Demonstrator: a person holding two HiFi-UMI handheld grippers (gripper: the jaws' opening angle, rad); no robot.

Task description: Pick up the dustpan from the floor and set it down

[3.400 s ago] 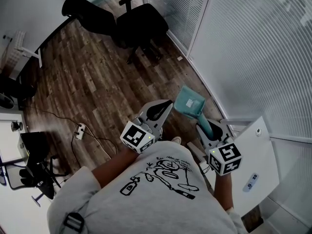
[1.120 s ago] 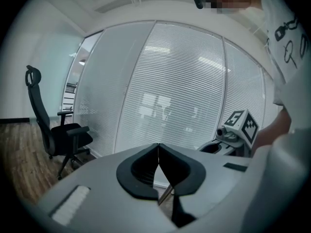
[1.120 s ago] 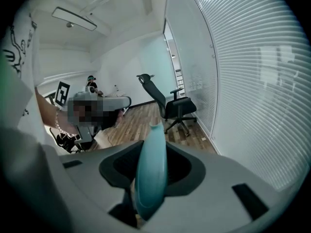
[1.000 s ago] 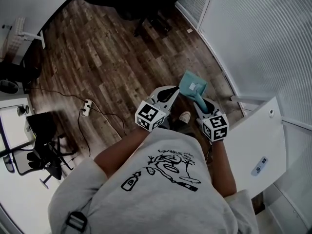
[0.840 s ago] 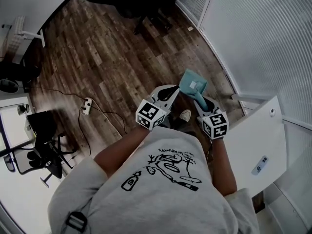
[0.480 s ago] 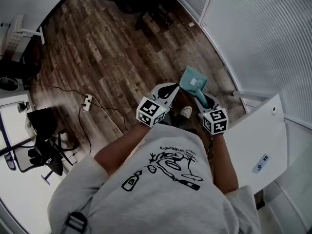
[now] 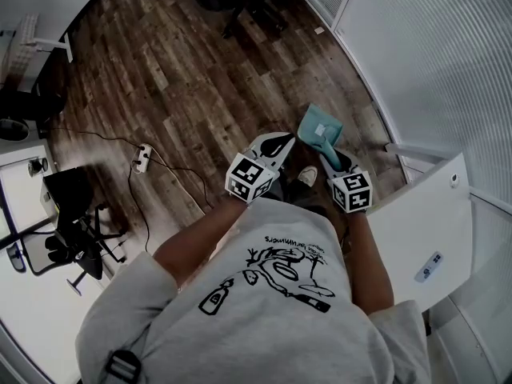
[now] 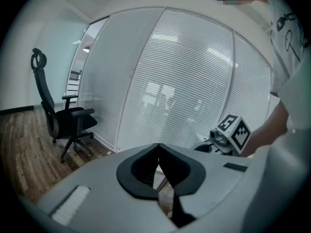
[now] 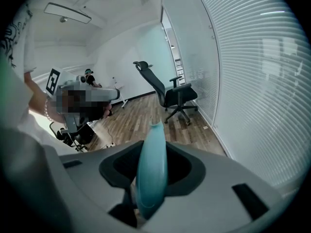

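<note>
The teal dustpan [image 7: 318, 128] hangs over the wooden floor, close to the glass wall. My right gripper [image 7: 330, 158] is shut on its handle, and in the right gripper view the teal handle [image 9: 151, 164] stands upright between the jaws of the right gripper [image 9: 151, 152]. The left gripper [image 7: 280, 141] floats just left of the pan, apart from it. In the left gripper view the left gripper [image 8: 158, 155] has its jaws closed together with nothing between them. The right gripper's marker cube [image 8: 233, 132] shows beyond it.
A black office chair [image 8: 65, 123] stands by the blinds-covered glass wall [image 7: 432, 62]; the same chair [image 9: 174, 95] shows in the right gripper view. A white tabletop [image 7: 420, 222] lies at my right. A power strip [image 7: 142, 157] with its cable lies on the floor. My shoe [image 7: 306, 176] is below the pan.
Both grippers and the dustpan have sunk toward the floor, the right gripper's hold unchanged. The chairs have slid out at the top of the head view.
</note>
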